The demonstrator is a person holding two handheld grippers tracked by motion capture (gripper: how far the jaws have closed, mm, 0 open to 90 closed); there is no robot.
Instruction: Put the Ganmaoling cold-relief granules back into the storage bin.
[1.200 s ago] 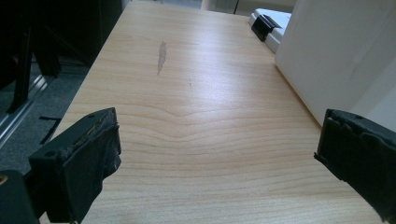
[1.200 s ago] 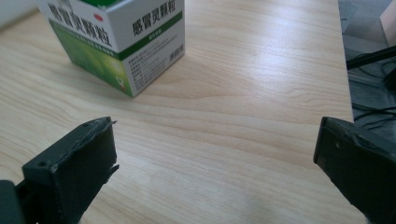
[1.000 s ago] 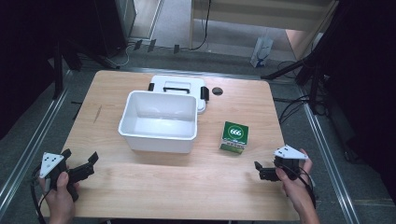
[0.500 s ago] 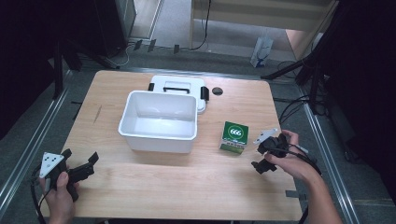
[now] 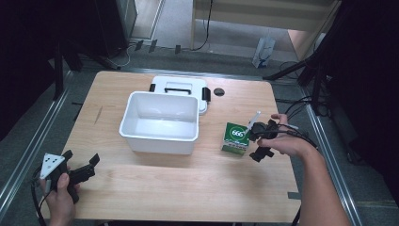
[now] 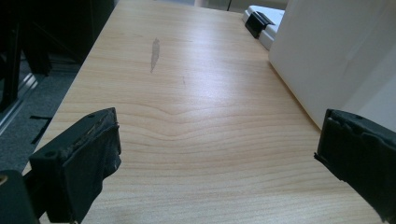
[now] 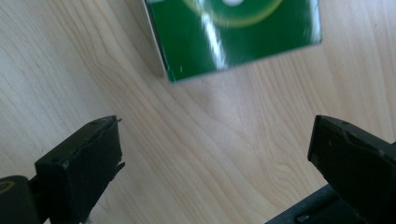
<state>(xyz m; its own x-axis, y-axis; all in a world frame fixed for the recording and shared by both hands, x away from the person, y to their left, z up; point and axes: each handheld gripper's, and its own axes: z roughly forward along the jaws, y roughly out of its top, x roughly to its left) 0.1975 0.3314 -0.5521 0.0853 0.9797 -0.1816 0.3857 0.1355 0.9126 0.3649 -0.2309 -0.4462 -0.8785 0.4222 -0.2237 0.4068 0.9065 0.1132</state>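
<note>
A green box [image 5: 235,138] with a white "666" mark stands on the wooden table [image 5: 197,188], right of a white bin [image 5: 160,141]. My right gripper [image 5: 257,143] hovers just right of the box, tilted down towards it. In the right gripper view the green box [image 7: 233,32] lies ahead of the right gripper [image 7: 215,163], beyond its tips. Its jaws have just been closing a little but still stand wide, with bare wood between them. My left gripper [image 5: 81,158] rests open near the table's front left corner. The left gripper [image 6: 219,158] faces the bin wall [image 6: 336,51].
Behind the bin lies a white lid [image 5: 179,87] with black latches, and a small black disc [image 5: 219,91] sits to its right. Dark stands and cables crowd the floor on both sides of the table.
The right hand has travelled from the table's front right edge up and leftward to the green box, turning the gripper to point down. The left hand has stayed put.
</note>
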